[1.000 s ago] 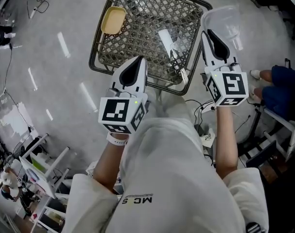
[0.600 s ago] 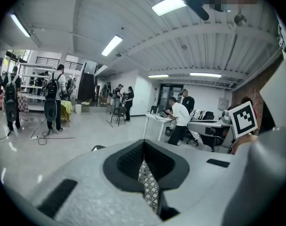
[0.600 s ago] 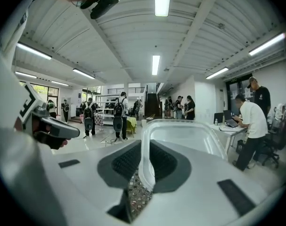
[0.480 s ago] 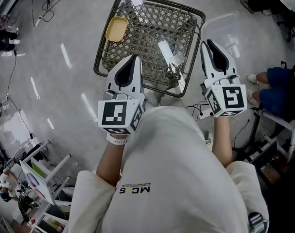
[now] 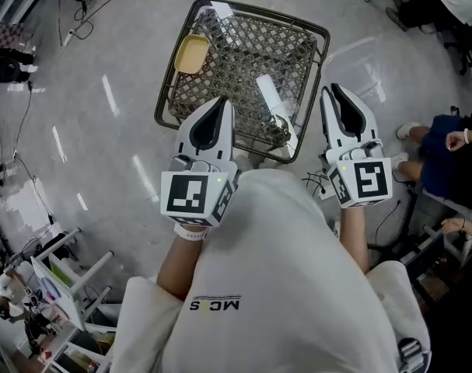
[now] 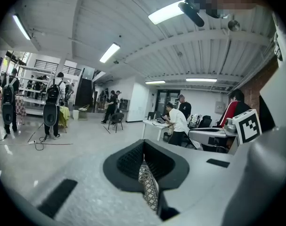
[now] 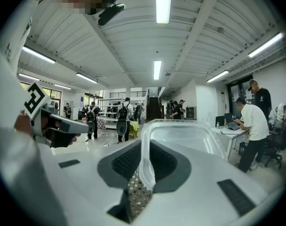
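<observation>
My right gripper (image 5: pixel 334 93) is clamped on the rim of a clear plastic container (image 5: pixel 360 57), which juts forward from its jaws above the floor. My left gripper (image 5: pixel 220 103), level with it, has its jaws pressed together on nothing. A wire basket (image 5: pixel 259 14) lies below and ahead of both, with a yellow dish (image 5: pixel 192 54) just ahead of the left gripper.

A clear plastic tub (image 7: pixel 186 133), gripped by its rim
</observation>
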